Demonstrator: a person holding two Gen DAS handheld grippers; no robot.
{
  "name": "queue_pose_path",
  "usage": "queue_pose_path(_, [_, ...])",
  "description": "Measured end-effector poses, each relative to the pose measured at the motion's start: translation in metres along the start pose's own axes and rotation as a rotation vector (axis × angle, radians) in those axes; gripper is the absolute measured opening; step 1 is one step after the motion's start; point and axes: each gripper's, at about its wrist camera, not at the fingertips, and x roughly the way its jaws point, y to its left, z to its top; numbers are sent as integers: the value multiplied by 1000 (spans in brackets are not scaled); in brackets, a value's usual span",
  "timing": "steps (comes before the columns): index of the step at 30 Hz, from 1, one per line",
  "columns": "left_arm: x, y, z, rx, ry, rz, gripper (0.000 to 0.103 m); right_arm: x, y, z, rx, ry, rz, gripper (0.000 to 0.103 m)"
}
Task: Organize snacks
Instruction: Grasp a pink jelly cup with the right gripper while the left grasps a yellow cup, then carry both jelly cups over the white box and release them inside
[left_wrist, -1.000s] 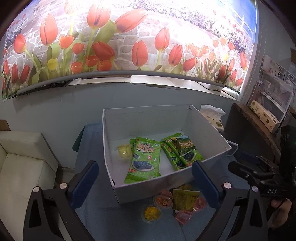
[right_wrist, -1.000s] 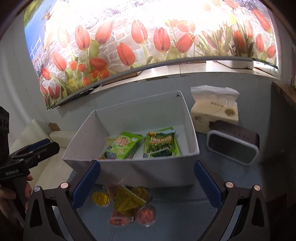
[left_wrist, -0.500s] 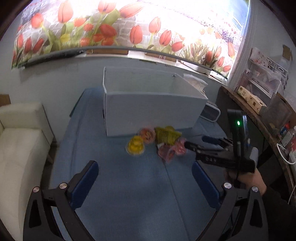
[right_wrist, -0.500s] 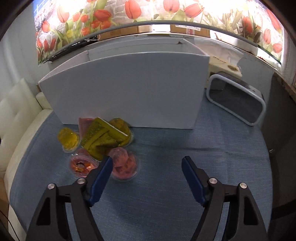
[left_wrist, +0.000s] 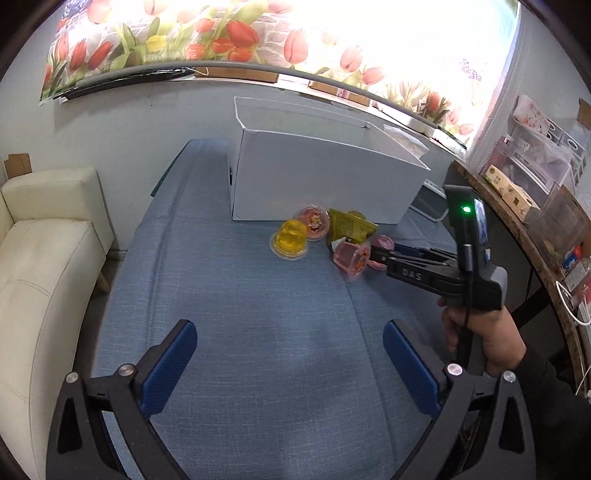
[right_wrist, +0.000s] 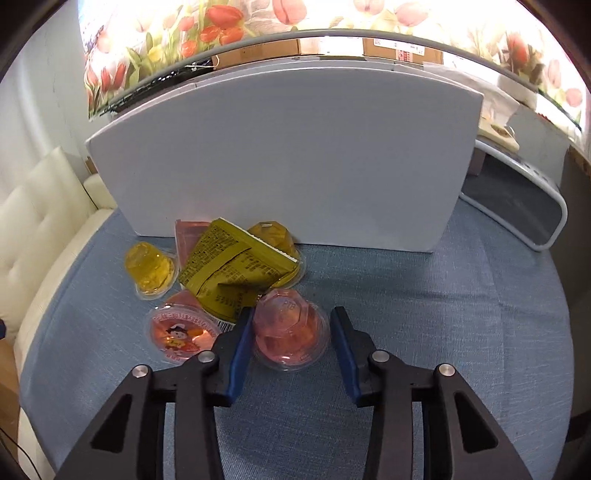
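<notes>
Blue cloth (right_wrist: 424, 295) covers the table, with a white box (right_wrist: 288, 155) at the far side. Left gripper (left_wrist: 288, 363) hangs wide apart over bare cloth. Right gripper (right_wrist: 291, 338) has just been closing around a pink jelly cup (right_wrist: 290, 328), pads not clearly pressing, right of the yellow packet (right_wrist: 236, 273).

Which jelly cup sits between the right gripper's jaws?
The pink cup with its base up; the yellow cups and the label-up cup lie outside the jaws.

Right tongs (right_wrist: 291, 345), just closing, straddle the pink jelly cup (right_wrist: 290, 328) on blue cloth (right_wrist: 443, 295).
</notes>
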Motion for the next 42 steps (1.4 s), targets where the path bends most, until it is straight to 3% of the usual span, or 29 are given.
queue_pose_path(7, [26,-5,18,43,2,22,103,-43,-10,-11,36,-46,24,45])
queue_pose_path(17, [97,-12,65,102,39,43,103,-111,-18,-54,79,-113,57,45])
queue_pose_path(26, [140,-11,73,113,82,66,101,-132,-14,-73,122,-138,70,45])
queue_pose_path(28, [143,-12,74,119,84,71,91,-134,-15,-75,129,-140,75,45])
queue_pose_path(30, [150,-9,74,113,119,86,65,-135,-15,-77,134,-140,82,45])
queue_pose_path(33, [152,-8,76,122,123,88,45,-135,-13,-77,133,-144,88,45])
queue_pose_path(35, [149,-5,76,113,115,76,39,-134,-11,-78,125,-144,85,45])
queue_pose_path(42, [129,3,76,114,85,59,39,-133,-8,-81,130,-138,99,45])
